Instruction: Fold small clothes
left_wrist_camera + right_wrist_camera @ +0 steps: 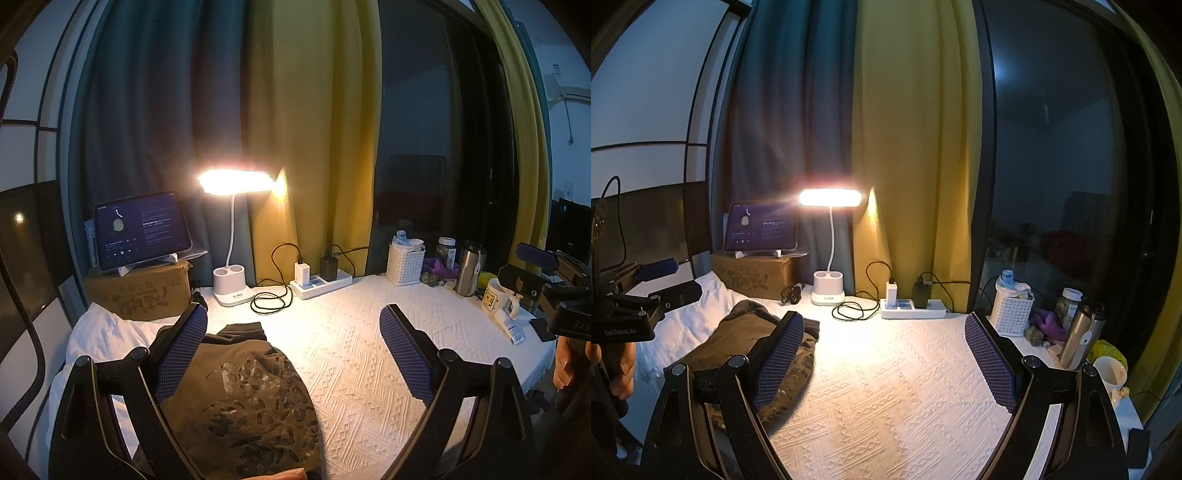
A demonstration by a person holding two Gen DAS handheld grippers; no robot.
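Observation:
A dark olive garment (251, 398) with a pale printed pattern lies bunched on the white textured table cover (351, 350), toward the left. My left gripper (295, 325) is open and empty, held above it, its left finger over the cloth's edge. The garment also shows in the right wrist view (753, 332), at lower left. My right gripper (884, 332) is open and empty, above the cover to the right of the garment. The left gripper's body (639, 302) shows at the far left of the right wrist view, and the right gripper's body (546, 280) at the far right of the left one.
A lit desk lamp (236, 184), a tablet (142, 229) on a cardboard box (140, 291), a power strip (319, 282) with chargers and a coiled cable (271, 301) line the back. A white basket (405, 264), steel flask (470, 269) and mug (498, 297) stand right. White cloth (103, 336) lies left.

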